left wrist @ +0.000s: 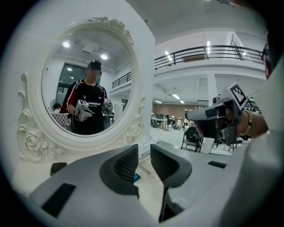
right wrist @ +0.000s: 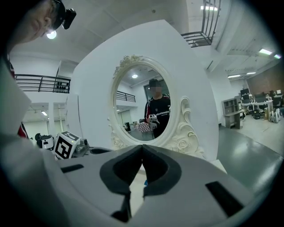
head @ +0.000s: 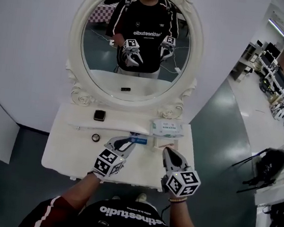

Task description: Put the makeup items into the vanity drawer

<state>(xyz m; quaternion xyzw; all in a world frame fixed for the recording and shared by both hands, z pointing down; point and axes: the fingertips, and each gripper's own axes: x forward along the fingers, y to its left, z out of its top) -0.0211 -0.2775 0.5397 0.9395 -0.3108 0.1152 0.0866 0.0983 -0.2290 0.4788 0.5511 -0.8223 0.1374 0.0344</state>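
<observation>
- A large open-plan office or lab hall, not a home
- Desks with monitors [head: 270, 75] stand along a grey-green floor [head: 222, 130]
- A railed mezzanine [left wrist: 208, 51] runs overhead
- The white vanity table [head: 57, 151] stands against a bare freestanding panel [head: 27, 45]

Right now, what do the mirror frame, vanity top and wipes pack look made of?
Mirror frame: cream, matte, probably moulded resin or painted wood, judging by the carved roses. Vanity top: same cream finish, smooth, likely painted wood. Wipes pack: soft plastic film, going by its pillowy shape and printed face.
</observation>
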